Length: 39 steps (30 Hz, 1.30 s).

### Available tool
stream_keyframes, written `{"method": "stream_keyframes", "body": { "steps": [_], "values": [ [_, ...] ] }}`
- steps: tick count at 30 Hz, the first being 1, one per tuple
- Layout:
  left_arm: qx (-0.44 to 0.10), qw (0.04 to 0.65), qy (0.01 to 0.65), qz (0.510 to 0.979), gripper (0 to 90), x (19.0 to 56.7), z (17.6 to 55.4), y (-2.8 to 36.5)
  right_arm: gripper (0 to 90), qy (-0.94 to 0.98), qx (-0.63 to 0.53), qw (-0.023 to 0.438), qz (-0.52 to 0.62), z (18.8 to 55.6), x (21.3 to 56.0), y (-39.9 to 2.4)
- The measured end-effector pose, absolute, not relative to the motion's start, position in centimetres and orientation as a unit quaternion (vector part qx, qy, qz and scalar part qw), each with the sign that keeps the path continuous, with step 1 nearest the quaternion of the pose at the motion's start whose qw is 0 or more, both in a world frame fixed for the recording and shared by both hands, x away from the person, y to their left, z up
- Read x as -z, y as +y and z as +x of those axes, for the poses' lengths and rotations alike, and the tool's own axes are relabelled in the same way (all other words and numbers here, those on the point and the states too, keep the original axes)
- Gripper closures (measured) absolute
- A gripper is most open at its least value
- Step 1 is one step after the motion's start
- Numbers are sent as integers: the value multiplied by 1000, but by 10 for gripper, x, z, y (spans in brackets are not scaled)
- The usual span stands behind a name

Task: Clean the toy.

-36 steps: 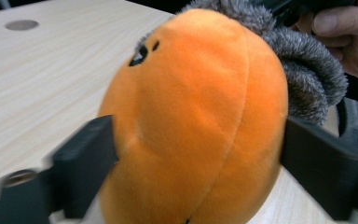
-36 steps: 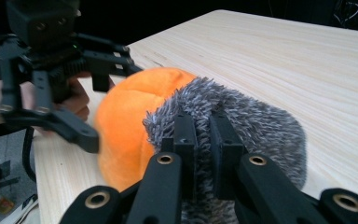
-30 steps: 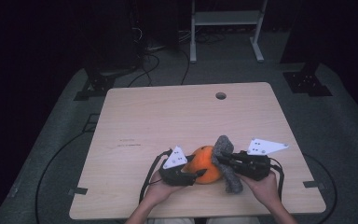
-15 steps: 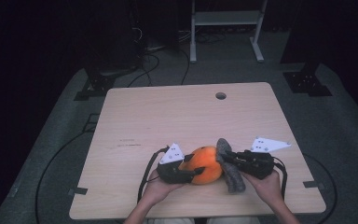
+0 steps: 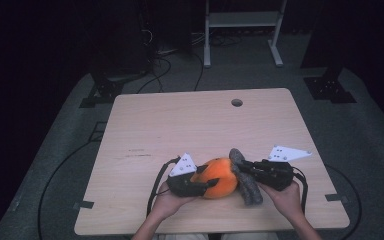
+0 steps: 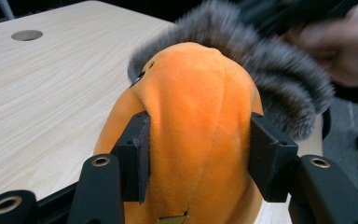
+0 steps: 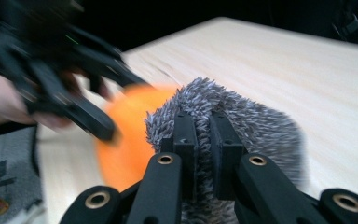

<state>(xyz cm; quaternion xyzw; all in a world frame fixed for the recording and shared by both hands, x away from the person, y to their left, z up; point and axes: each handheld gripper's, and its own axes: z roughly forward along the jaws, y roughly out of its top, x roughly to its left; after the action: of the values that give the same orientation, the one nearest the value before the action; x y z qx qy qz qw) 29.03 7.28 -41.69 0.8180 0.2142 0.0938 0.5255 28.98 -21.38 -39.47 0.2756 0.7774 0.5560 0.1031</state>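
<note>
High view: wooden table [image 5: 180, 130] w/ a round hole [image 5: 237, 102] near its far edge, dark floor around it. At the near edge, centre, lies a plush toy: orange body [image 5: 219, 176] on the left, grey furry part [image 5: 246, 177] on the right, the two touching. Person's forearms come in from the bottom, one hand on each tool.

Left gripper [image 5: 206, 183] sits at the near-left of the orange body, grey plate on top, cable looping back toward the near edge. Left gripper view: both black pads [image 6: 137, 156] press into the orange plush from either side, fabric bulging up betw. them, so it's clamped on the orange body [image 6: 198, 116]. Jaws have just been closing in on it. Grey fur [image 6: 279, 84] shows behind the orange, w/ the other hand blurred at far right.

Right gripper [image 5: 242, 167] comes in from the right, grey plate above it, tips at the grey furry part. Right gripper view: jaws nearly together, pinching a tuft of grey fur [image 7: 261, 121] betw. the pads [image 7: 185, 135]; grip is tight. Orange body [image 7: 130, 135] lies left of the fur there, and the left gripper [image 7: 112, 133] shows blurred against it.
</note>
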Motion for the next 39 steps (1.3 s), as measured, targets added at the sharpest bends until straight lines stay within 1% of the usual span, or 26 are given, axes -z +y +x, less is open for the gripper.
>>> {"method": "stream_keyframes", "body": {
  "steps": [1,2,5,7,11,12,14,15,17,19,21,22,25,26,27,28,31,35,36,37,38,39],
  "values": [
    [-97,522,210,821,468,417,289,71,821,777,-563,105,261,286,390,-209],
    [-99,521,207,822,470,417,289,70,821,787,-555,119,242,281,385,-199],
    [-95,521,211,821,470,420,289,72,821,794,-544,120,244,283,390,-197],
    [-91,526,219,817,469,422,290,74,821,790,-537,107,277,294,405,-210],
    [-90,530,222,814,470,421,291,75,821,783,-535,93,305,297,408,-221],
    [-96,530,219,814,472,416,290,73,821,776,-554,90,288,289,397,-217],
    [-96,538,215,810,479,409,288,73,820,772,-574,104,252,277,380,-207],
    [-96,538,215,810,483,409,288,73,820,772,-574,104,252,277,380,-207],
    [-94,544,210,807,485,405,286,73,821,777,-574,121,229,270,370,-198],
    [-98,538,207,811,486,404,284,74,821,778,-574,115,231,272,372,-194],
    [-91,538,206,812,486,406,284,77,821,779,-567,104,246,277,381,-195],
    [-87,536,209,813,487,407,285,78,821,779,-561,94,263,283,392,-199],
    [-84,532,209,816,488,409,287,80,820,778,-553,83,285,289,401,-204],
    [-85,528,206,819,488,409,288,80,818,777,-548,64,303,296,410,-209],
    [-85,528,206,819,488,409,288,80,818,777,-548,64,303,296,410,-209],
    [-83,529,206,819,488,409,288,81,818,771,-552,45,315,302,414,-214],
    [-87,523,211,821,488,409,290,81,819,765,-562,54,310,297,410,-215],
    [-92,522,212,821,486,412,290,75,819,779,-560,80,270,285,399,-199],
    [-93,521,212,822,477,412,289,75,819,784,-554,81,269,285,401,-196],
    [-93,521,212,822,439,412,289,75,819,784,-553,81,269,286,403,-195],
    [-94,530,201,818,371,411,289,79,819,780,-558,74,274,288,406,-196],
    [-82,537,190,818,301,410,290,83,819,778,-559,69,277,289,407,-198]
  ]
}}
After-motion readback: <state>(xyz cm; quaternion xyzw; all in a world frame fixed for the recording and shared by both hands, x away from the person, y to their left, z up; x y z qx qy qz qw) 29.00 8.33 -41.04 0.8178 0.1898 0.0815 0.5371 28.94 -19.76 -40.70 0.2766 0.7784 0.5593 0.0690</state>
